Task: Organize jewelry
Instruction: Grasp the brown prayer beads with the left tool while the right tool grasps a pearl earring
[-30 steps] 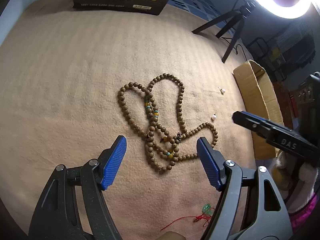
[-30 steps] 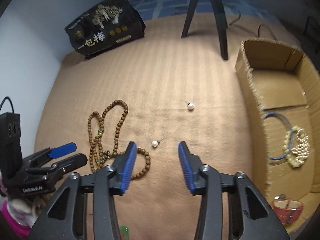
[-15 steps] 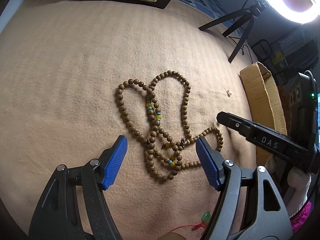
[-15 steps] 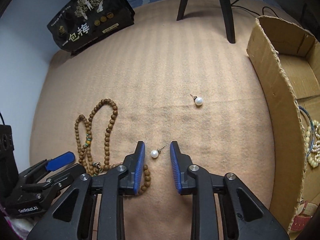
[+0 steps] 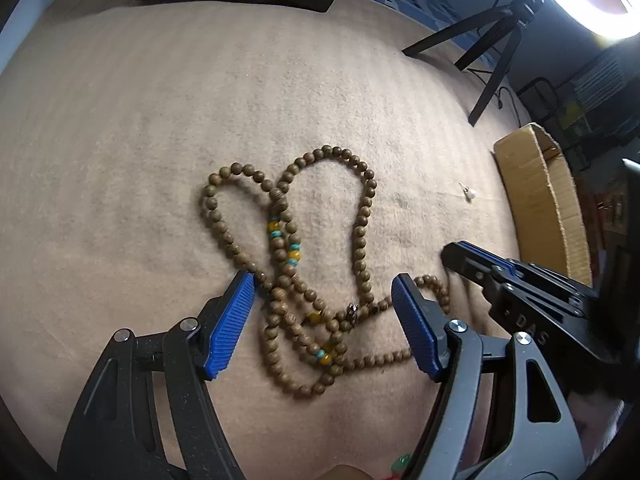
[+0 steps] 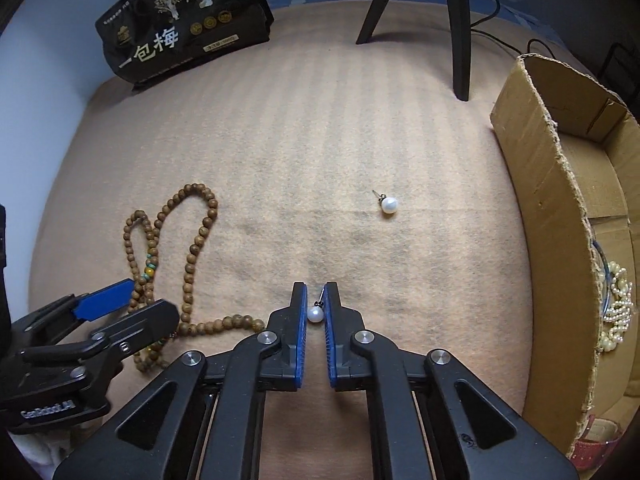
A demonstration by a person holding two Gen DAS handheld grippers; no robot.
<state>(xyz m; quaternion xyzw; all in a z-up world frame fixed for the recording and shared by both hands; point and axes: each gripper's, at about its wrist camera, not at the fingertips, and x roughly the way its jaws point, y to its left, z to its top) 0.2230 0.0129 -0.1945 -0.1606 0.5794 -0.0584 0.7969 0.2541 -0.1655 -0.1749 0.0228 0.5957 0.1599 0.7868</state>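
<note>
A long wooden bead necklace (image 5: 362,240) with yellow and turquoise beads lies looped on the tan blanket (image 5: 140,140). My left gripper (image 5: 323,280) stands open low over it, its blue pads on either side of the tangled lower loops. In the right wrist view the necklace (image 6: 192,256) lies to the left, with the left gripper (image 6: 132,312) over it. My right gripper (image 6: 315,292) points down at the blanket; its jaws are closing and the pads press on a pearl stud earring (image 6: 315,314). A second pearl earring (image 6: 389,205) lies loose farther out.
A cardboard box (image 6: 540,200) at the right holds a pearl necklace (image 6: 616,312) and a blue bangle (image 6: 604,276). A black printed bag (image 6: 180,28) lies at the far edge. Tripod legs (image 6: 456,20) stand on the blanket. A green bead on red cord (image 5: 400,462) lies near me.
My right gripper sank onto the near pearl earring and its jaws closed on it. My left gripper came lower and closer over the bead necklace, still open.
</note>
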